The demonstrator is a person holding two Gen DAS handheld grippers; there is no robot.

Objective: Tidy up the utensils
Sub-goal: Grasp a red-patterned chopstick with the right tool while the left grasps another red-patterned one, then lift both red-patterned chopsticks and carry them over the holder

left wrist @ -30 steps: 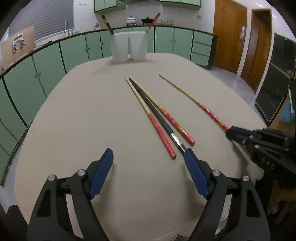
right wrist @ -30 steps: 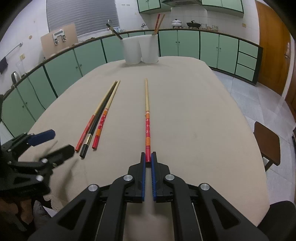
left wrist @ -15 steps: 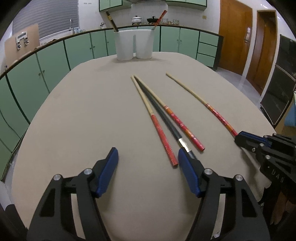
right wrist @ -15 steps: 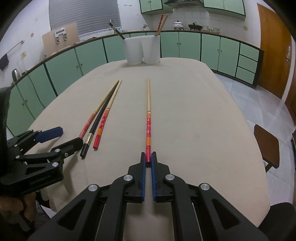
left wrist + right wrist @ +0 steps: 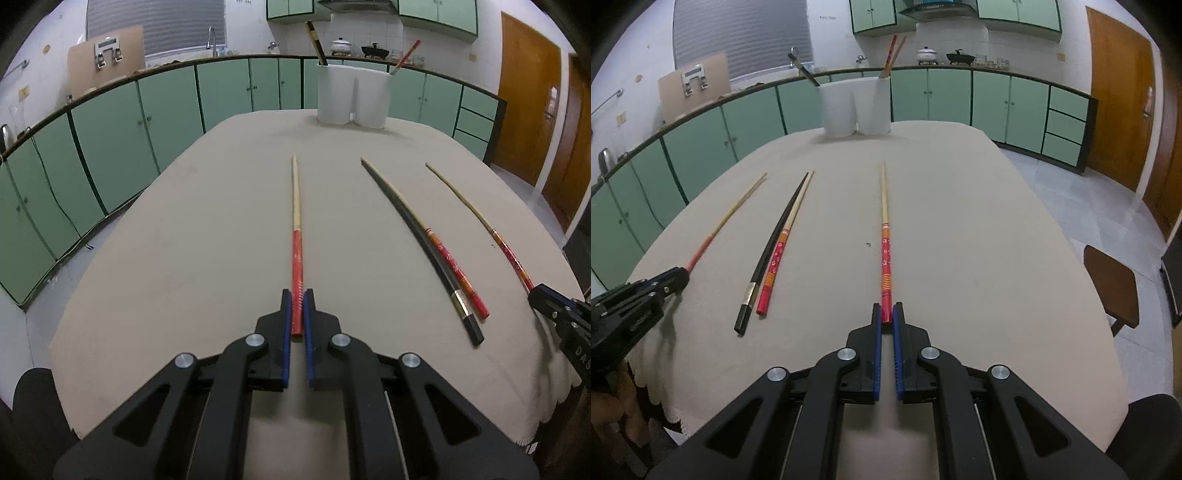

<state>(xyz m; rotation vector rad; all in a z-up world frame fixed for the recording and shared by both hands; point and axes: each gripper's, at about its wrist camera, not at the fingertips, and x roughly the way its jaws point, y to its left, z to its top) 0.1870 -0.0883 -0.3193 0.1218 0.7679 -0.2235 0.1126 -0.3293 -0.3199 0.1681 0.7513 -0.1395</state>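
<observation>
My left gripper (image 5: pixel 297 299) is shut on the red end of a red-and-bamboo chopstick (image 5: pixel 296 229), which points at the white holders (image 5: pixel 352 96). My right gripper (image 5: pixel 885 312) is shut on the red end of a second patterned chopstick (image 5: pixel 884 236). A black chopstick (image 5: pixel 424 251) and a red-patterned chopstick (image 5: pixel 448 262) lie side by side on the table between the grippers; they show in the right wrist view too, black (image 5: pixel 772 243) beside red (image 5: pixel 779 251). The right gripper's tip (image 5: pixel 550 302) shows at the left view's right edge, the left gripper (image 5: pixel 665 282) at the right view's left edge.
The beige-clothed table (image 5: pixel 184 240) carries two white holders (image 5: pixel 855 107) at its far end, with chopsticks standing in them. Green cabinets (image 5: pixel 110 140) ring the room. A brown stool (image 5: pixel 1113 284) stands right of the table. The near cloth edge (image 5: pixel 665 417) hangs scalloped.
My left gripper has closed on the leftmost chopstick of the group and pulled it left, away from the other two. My right gripper stays shut on its chopstick, nearly unmoved.
</observation>
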